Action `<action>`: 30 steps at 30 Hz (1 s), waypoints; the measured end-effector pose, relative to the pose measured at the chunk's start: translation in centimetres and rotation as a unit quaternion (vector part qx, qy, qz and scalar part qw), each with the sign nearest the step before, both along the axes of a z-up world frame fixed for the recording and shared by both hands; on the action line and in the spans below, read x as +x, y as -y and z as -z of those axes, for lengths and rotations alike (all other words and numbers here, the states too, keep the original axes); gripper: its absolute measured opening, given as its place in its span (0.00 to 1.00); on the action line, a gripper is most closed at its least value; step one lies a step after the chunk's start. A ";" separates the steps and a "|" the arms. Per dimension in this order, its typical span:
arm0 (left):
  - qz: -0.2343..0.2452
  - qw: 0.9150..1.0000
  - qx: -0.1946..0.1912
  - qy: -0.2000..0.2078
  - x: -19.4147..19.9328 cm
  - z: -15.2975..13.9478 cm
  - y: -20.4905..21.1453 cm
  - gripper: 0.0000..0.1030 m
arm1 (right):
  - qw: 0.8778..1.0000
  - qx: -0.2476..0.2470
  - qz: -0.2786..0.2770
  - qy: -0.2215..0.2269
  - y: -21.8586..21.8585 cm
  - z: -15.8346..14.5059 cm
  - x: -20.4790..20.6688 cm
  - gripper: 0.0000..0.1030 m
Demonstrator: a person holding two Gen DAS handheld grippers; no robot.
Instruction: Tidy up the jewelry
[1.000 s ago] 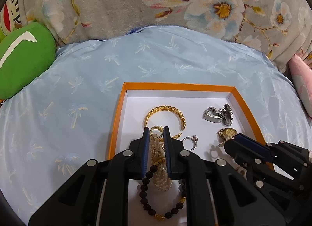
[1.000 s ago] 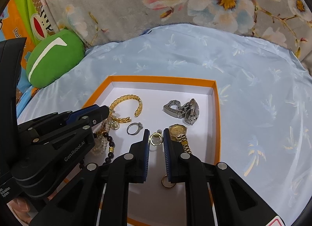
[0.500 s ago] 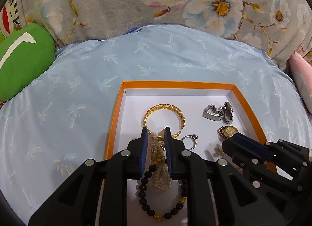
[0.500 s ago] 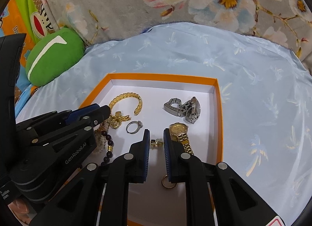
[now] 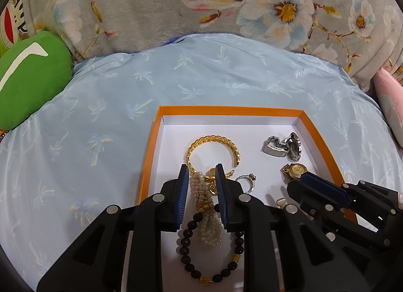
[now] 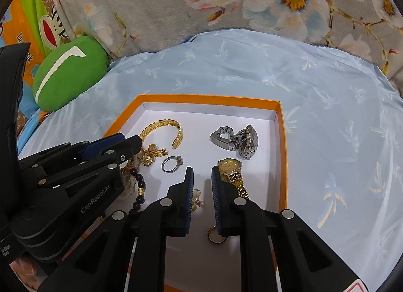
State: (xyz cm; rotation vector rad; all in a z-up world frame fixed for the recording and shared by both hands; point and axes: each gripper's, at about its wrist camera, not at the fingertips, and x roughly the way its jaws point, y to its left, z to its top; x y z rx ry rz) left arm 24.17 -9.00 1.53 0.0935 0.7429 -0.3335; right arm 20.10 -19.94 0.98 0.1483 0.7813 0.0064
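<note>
An orange-rimmed white tray (image 5: 151, 145) (image 6: 282, 140) holds the jewelry: a gold cuff bracelet (image 5: 212, 140) (image 6: 161, 126), a silver watch (image 5: 282, 145) (image 6: 236, 139), a gold watch (image 5: 293, 169) (image 6: 230, 168), a silver ring (image 5: 246, 179) (image 6: 172, 163), a pearl strand (image 5: 204, 206) and a dark bead bracelet (image 5: 186, 246). My left gripper (image 5: 201, 174) is open with its fingers either side of the pearl strand. My right gripper (image 6: 202, 174) is open and empty above the tray floor. A small pearl earring (image 6: 197, 200) and a gold ring (image 6: 215, 235) lie beneath it.
The tray rests on a light blue palm-print pillow (image 5: 100, 115). A green plush cushion (image 5: 27, 77) (image 6: 68, 72) lies at the left. A floral grey blanket (image 5: 226, 2) fills the back. A pink item (image 5: 390, 105) sits at the right edge.
The right gripper has let go of the small gold earring and drawn back, so the piece now lies on the tray under its fingers. The left gripper has drawn back slightly over the pearls.
</note>
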 end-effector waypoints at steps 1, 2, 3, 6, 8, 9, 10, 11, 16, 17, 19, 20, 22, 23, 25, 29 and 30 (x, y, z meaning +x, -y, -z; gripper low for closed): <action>0.000 1.000 0.000 0.001 0.0 0.0 -0.1 0.20 | 1.000 0.000 0.001 0.001 0.0 0.0 -0.1 0.14; -0.001 1.000 -0.001 0.002 -0.1 -0.1 -0.1 0.20 | 1.000 0.000 0.002 0.001 0.0 0.0 -0.2 0.14; -0.002 1.000 0.000 0.003 -0.2 -0.1 -0.2 0.20 | 1.000 0.000 0.003 0.002 0.0 0.0 -0.3 0.14; -0.004 1.000 0.003 0.007 -0.5 -0.1 -0.3 0.20 | 1.000 0.000 0.005 0.003 0.1 0.0 -0.5 0.14; -0.004 1.000 0.003 0.010 -0.8 -0.2 -0.3 0.20 | 1.000 -0.003 0.007 0.005 0.1 -0.1 -0.9 0.16; -0.004 1.000 0.004 0.012 -1.0 -0.2 -0.3 0.20 | 1.000 -0.007 0.009 0.007 0.1 -0.1 -1.1 0.17; -0.003 1.000 0.005 0.014 -1.2 -0.2 -0.4 0.20 | 1.000 -0.011 0.012 0.009 0.1 -0.2 -1.4 0.20; -0.003 1.000 0.007 0.017 -1.4 -0.2 -0.4 0.20 | 1.000 -0.013 0.014 0.012 0.2 -0.2 -1.7 0.21; -0.001 1.000 0.008 0.029 -3.3 -0.3 -0.8 0.33 | 1.000 -0.005 0.025 0.016 0.5 -0.3 -3.4 0.27; -0.002 0.999 0.010 0.034 -3.8 -0.4 -0.8 0.35 | 0.999 -0.004 0.027 0.017 0.6 -0.4 -3.9 0.27; -0.001 0.999 0.014 0.044 -4.8 -0.5 -0.9 0.35 | 0.999 -0.005 0.031 0.020 0.6 -0.5 -4.7 0.28; -0.003 0.999 0.015 0.047 -5.2 -0.5 -1.0 0.35 | 0.999 -0.007 0.033 0.021 0.5 -0.5 -5.1 0.28; -0.005 0.999 0.015 0.048 -6.1 -0.5 -1.3 0.35 | 0.999 -0.010 0.038 0.026 0.4 -0.7 -6.1 0.35; -0.007 0.999 0.015 0.048 -6.4 -0.4 -1.3 0.35 | 0.999 -0.011 0.042 0.030 0.4 -0.8 -6.4 0.38; -0.009 0.999 0.018 0.049 -7.2 -0.3 -1.5 0.35 | 0.998 -0.013 0.048 0.037 0.3 -0.9 -7.3 0.46; -0.015 0.998 0.021 0.052 -8.7 -0.1 -1.9 0.40 | 0.997 -0.023 0.058 0.045 0.0 -0.8 -8.7 0.55; -0.017 0.998 0.018 0.053 -9.1 -0.1 -2.0 0.47 | 0.997 -0.024 0.060 0.046 -0.1 -0.8 -9.0 0.57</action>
